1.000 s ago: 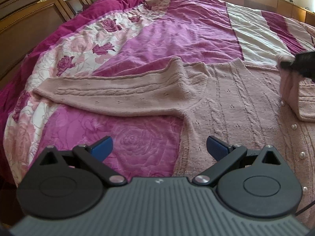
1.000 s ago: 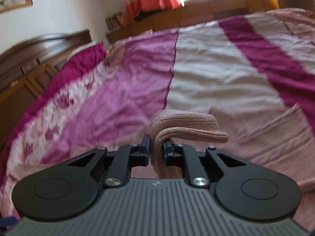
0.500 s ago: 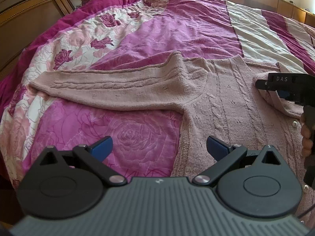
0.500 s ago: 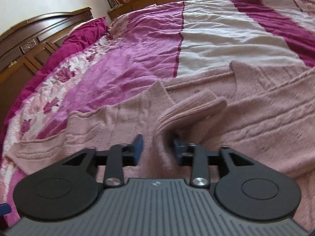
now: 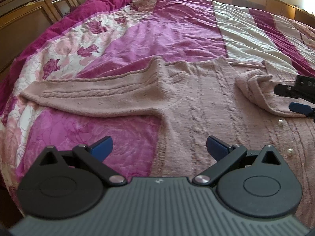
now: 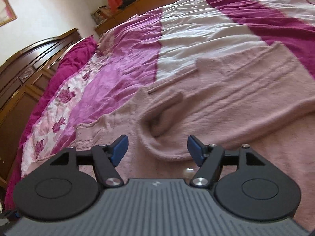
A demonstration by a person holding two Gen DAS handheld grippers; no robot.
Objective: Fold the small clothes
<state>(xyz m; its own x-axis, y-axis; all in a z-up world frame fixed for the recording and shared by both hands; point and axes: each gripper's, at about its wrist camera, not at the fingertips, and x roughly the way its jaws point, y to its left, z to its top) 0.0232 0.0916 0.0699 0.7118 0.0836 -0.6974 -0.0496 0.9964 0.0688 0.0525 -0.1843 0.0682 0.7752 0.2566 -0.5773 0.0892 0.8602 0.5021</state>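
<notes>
Left wrist view: the left gripper [image 5: 158, 146] hangs with jaws wide over the pink cardigan [image 5: 196, 102] spread on the bed [image 5: 157, 33]; its outstretched sleeve [image 5: 88, 96] wants folding next. Right wrist view: the right gripper [image 6: 157, 150], jaws just opened wide, empty, frames the dropped cuff [image 6: 157, 116]; pearl buttons [image 5: 280, 122] could snag

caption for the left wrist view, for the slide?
Open left gripper over a pink cardigan spread on the bedspread; right gripper, jaws just opened, beside the folded-in sleeve.
</notes>
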